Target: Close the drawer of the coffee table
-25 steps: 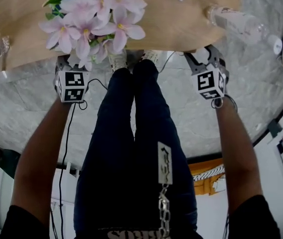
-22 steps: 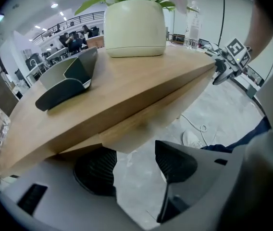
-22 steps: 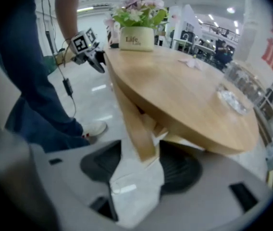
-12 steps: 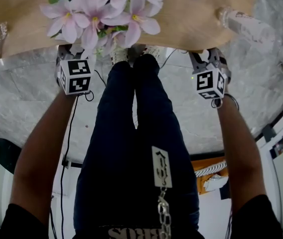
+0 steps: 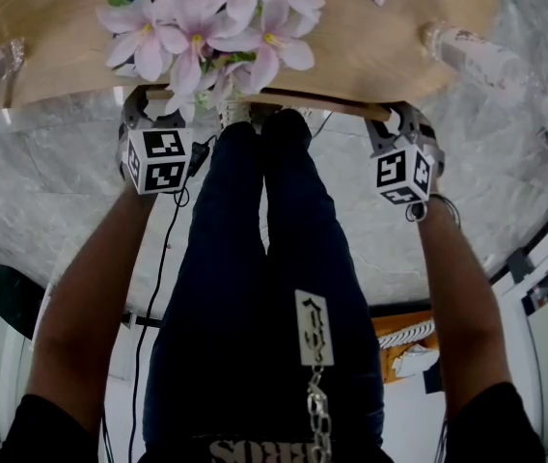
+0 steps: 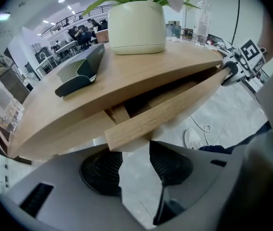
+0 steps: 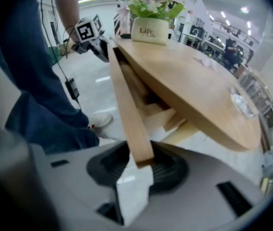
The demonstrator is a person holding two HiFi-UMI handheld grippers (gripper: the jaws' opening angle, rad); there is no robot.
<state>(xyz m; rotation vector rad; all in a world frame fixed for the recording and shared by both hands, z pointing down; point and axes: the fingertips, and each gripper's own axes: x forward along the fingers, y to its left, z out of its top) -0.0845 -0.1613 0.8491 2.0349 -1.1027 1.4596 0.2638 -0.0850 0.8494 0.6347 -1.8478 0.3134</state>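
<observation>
Grips pulled-out drawer front (image 6: 175, 105) at both ends below tabletop (image 6: 127, 76) mid-frame, left hand-held gripper (image 6: 130, 148) wide, right hand-held gripper (image 7: 140, 163) narrower, jaws just closing onto it; leaves whole push-in to do.

One table (image 5: 370, 46), one drawer (image 6: 170, 110), one flowerpot (image 6: 136, 28), two grippers (image 6: 134, 153) (image 7: 140, 161).

The drawer front (image 6: 165, 110) stands out from under the tabletop (image 5: 370, 56), with a narrow dark gap between them. The person's legs (image 5: 264, 258) block the approach to its middle, while bare floor (image 5: 52, 191) lies open on either side. Flowers (image 5: 206, 27) overhang the tabletop's front edge at the left, and a bottle (image 5: 477, 54) occupies its right end.
</observation>
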